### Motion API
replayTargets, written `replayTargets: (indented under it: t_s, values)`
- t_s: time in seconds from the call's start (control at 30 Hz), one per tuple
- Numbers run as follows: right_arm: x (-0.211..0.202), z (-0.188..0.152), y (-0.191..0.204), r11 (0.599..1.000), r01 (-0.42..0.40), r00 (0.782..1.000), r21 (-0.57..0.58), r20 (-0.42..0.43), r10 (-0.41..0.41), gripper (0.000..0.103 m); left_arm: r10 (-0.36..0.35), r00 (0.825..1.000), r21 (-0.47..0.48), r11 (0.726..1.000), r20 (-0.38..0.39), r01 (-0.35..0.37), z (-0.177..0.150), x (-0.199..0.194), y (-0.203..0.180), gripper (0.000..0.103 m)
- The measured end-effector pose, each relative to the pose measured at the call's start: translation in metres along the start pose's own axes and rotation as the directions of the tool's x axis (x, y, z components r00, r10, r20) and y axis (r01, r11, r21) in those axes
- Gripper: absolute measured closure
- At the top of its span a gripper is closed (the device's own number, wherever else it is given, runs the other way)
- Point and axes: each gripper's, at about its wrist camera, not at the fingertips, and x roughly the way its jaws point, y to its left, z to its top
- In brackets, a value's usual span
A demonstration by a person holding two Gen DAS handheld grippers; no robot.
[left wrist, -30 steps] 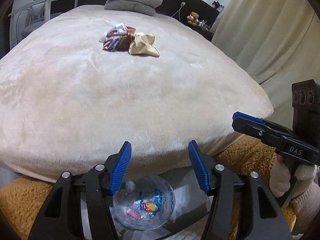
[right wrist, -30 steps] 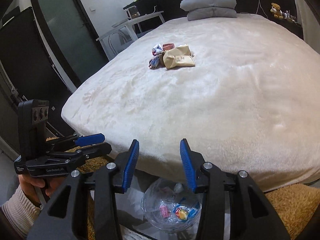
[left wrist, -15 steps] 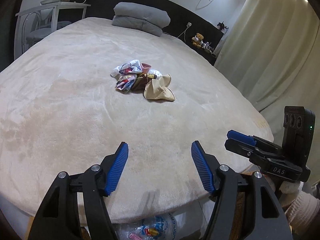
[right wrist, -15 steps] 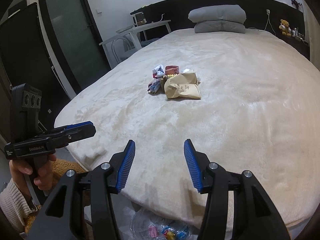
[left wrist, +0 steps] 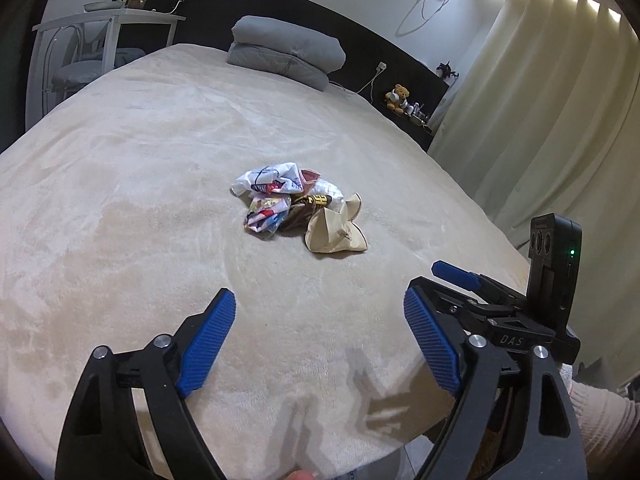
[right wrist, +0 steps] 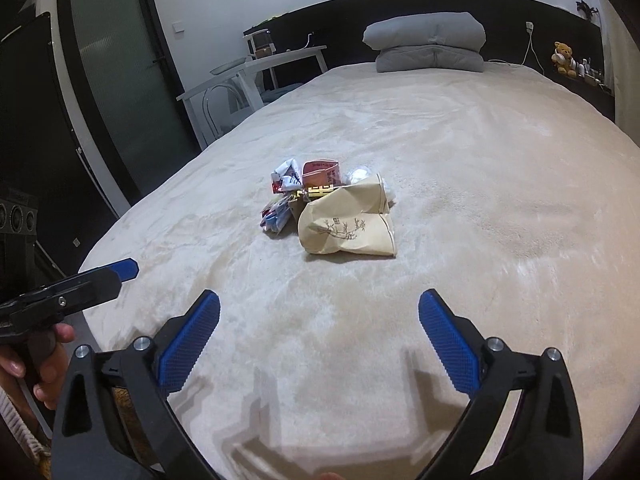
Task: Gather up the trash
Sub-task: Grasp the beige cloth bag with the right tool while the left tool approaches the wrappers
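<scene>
Both our claws gape wide, jaws just opened, nothing between the blue pads: left gripper [left wrist: 318,332] and right gripper [right wrist: 320,334], each low over the near edge of the cream bed [right wrist: 500,184], apart from any trash. Trash pile [left wrist: 298,208] sits mid-bed, well ahead of us: crumpled wrappers with a tan paper bag [right wrist: 348,228] on the near side, touching them. Grey pillow [right wrist: 428,40] at the headboard.

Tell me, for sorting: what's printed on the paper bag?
Tan paper bag with dark bamboo-like sprig; right wrist view.
</scene>
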Motion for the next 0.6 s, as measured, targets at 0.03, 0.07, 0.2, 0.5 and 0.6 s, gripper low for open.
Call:
replayTargets:
  t_s: [0.03, 0.07, 0.2, 0.5, 0.6]
  values:
    - [0.006, 0.003, 0.0, 1.0, 0.007, 1.0, -0.003, -0.004, -0.007, 0.004, 0.0, 1.0, -0.004, 1.0, 0.008, 0.0, 0.003, 0.001, 0.003, 0.006]
    - [0.013, 0.005, 0.001, 1.0, 0.005, 1.0, -0.005, -0.013, -0.005, 0.004, -0.002, 1.0, -0.008, 1.0, 0.019, 0.002, 0.006, 0.001, 0.007, 0.006]
    - [0.036, 0.014, 0.003, 1.0, 0.019, 1.0, -0.025, -0.023, -0.019, 0.004, -0.009, 0.999, -0.016, 1.0, 0.046, 0.01, 0.016, 0.002, 0.017, 0.006]
    - [0.078, 0.033, -0.009, 1.0, 0.026, 0.999, 0.016, -0.041, -0.025, 0.004, 0.02, 0.999, -0.015, 1.0, 0.048, -0.019, 0.029, 0.011, 0.034, 0.006]
    - [0.088, 0.037, -0.012, 0.999, 0.038, 0.999, 0.004, -0.039, -0.037, 0.004, 0.032, 0.998, -0.008, 0.999, 0.053, -0.031, 0.033, 0.014, 0.037, 0.006]
